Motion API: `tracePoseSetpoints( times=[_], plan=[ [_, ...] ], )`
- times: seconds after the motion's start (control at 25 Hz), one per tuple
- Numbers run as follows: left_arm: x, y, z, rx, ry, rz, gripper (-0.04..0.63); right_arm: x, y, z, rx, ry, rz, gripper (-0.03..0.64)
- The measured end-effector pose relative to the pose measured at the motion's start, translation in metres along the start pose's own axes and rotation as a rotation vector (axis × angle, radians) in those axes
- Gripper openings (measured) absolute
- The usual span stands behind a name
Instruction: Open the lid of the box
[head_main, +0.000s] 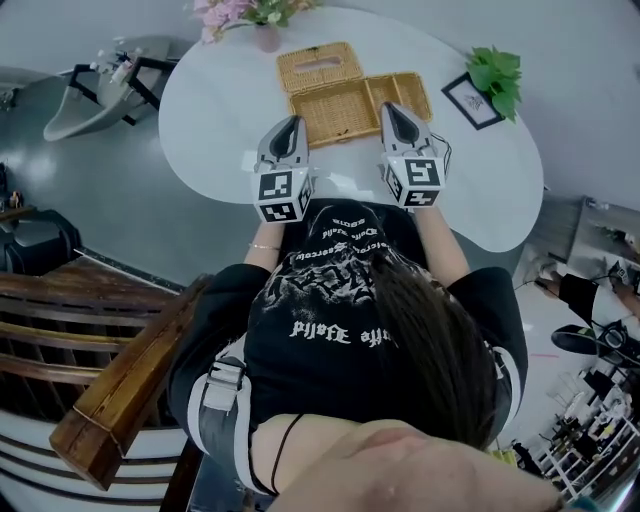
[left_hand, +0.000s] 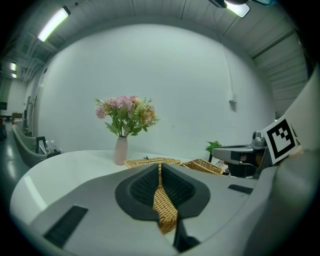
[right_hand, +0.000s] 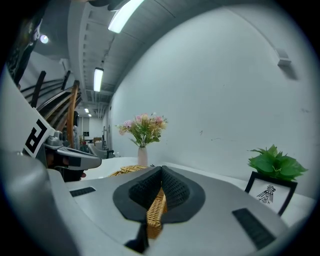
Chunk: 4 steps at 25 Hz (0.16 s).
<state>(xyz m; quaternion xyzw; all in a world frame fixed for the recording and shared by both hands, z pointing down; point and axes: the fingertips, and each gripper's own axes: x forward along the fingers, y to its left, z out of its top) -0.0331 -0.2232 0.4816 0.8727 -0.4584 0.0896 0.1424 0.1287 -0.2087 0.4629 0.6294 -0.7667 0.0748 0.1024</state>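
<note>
An open wicker box (head_main: 338, 112) lies on the white table (head_main: 215, 100). A flat wicker panel with a slot (head_main: 320, 65) lies behind it, and a smaller wicker part (head_main: 412, 92) lies to its right. My left gripper (head_main: 292, 122) points at the box's front left corner. My right gripper (head_main: 392, 108) sits at the box's right side. In the left gripper view the left gripper (left_hand: 160, 166) has its pads together, with wicker (left_hand: 165, 210) showing through the slit below. The right gripper (right_hand: 161, 171) looks the same in its own view. Whether either tip touches the box I cannot tell.
A vase of pink flowers (head_main: 255, 15) stands at the table's far edge. A potted plant (head_main: 497, 75) and a small framed picture (head_main: 470, 100) stand at the far right. A grey chair (head_main: 100, 85) is left of the table. A wooden bench (head_main: 110, 380) is beside the person.
</note>
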Motion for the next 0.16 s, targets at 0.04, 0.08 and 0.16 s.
tracePoseSetpoints(
  times=[0.04,0.08,0.16],
  plan=[
    [-0.0004,0.0012,-0.0004,-0.004,0.000,0.002,0.034,0.0003,0.0004,0.0001,-0.001,0.001,0.000,0.026],
    [-0.0008,0.0028,-0.0008,-0.007,0.000,0.004,0.034,0.0006,0.0010,0.0005,-0.002,0.001,-0.001,0.026],
    [-0.0018,0.0061,-0.0015,-0.011,0.001,0.009,0.034,0.0014,0.0025,0.0017,-0.004,-0.001,-0.002,0.026]
  ],
)
